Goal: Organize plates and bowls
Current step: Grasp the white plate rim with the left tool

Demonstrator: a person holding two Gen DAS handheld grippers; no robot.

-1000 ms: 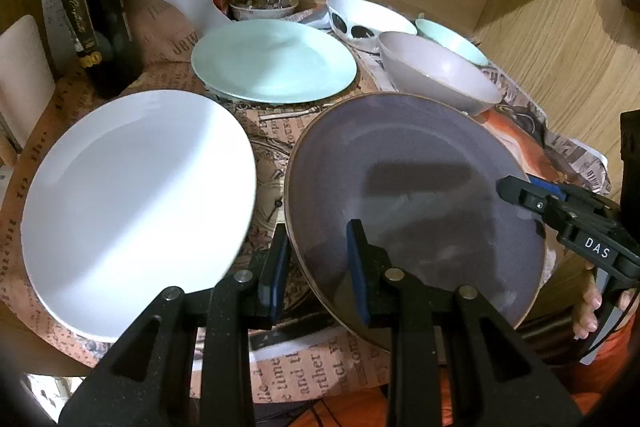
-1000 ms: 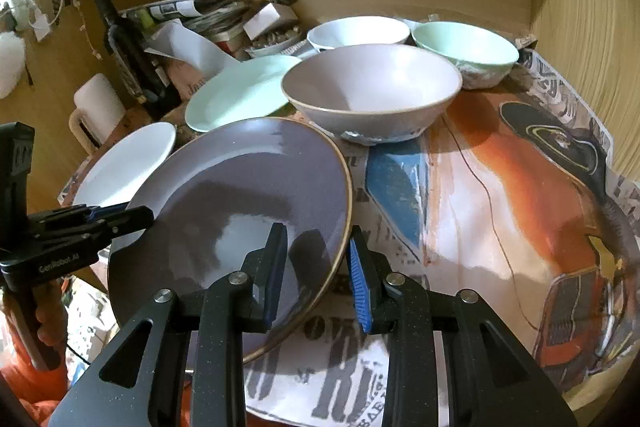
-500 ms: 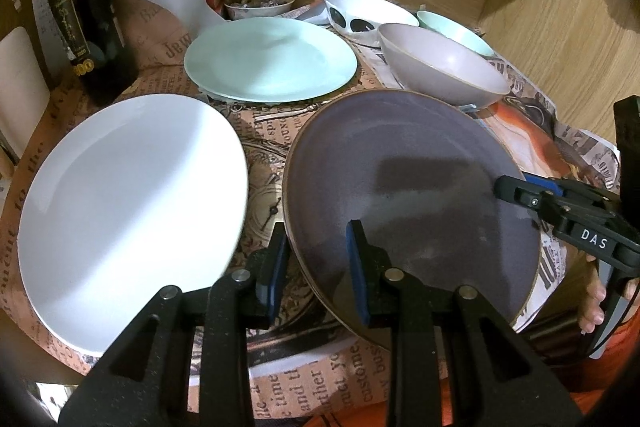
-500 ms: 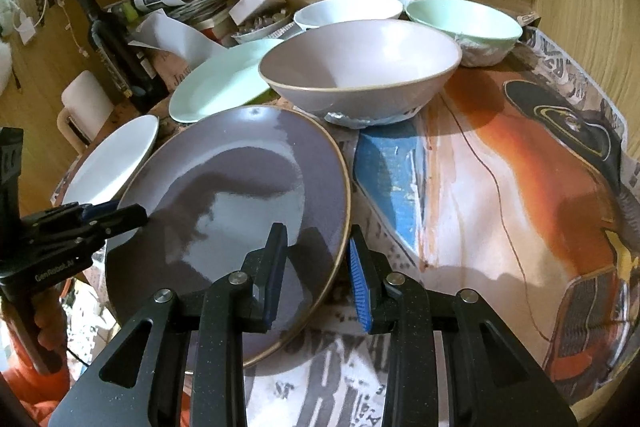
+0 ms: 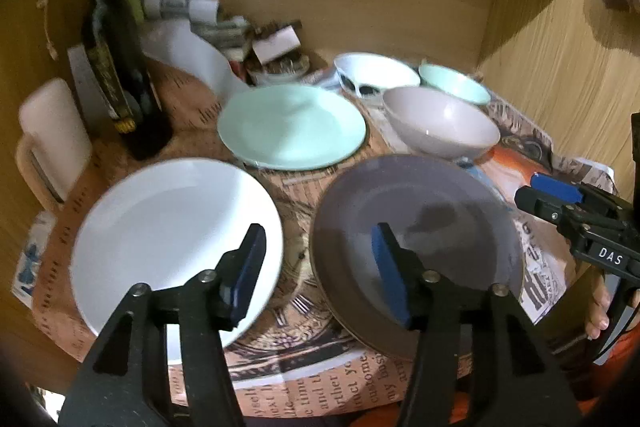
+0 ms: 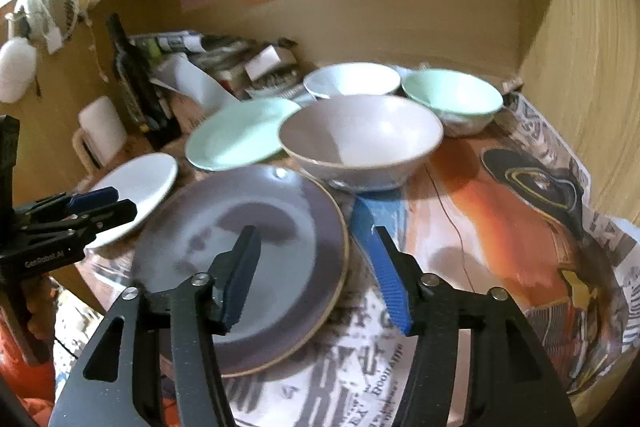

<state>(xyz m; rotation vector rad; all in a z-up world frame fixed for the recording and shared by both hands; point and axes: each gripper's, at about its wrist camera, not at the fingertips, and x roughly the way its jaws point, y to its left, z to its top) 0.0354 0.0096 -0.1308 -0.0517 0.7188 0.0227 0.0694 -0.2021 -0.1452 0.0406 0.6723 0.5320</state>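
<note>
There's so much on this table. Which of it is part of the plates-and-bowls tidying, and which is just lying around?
Part of the job: grey plate, white plate, mint plate, grey bowl, white bowl, mint bowl.

Just lying about: dark bottle, cream mug, stack of papers, small box, newspaper covering the table.

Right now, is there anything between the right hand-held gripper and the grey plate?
No. The right hand-held gripper is open directly above the grey plate's right rim, with nothing visible between them. The grey bowl stands behind the plate.
</note>
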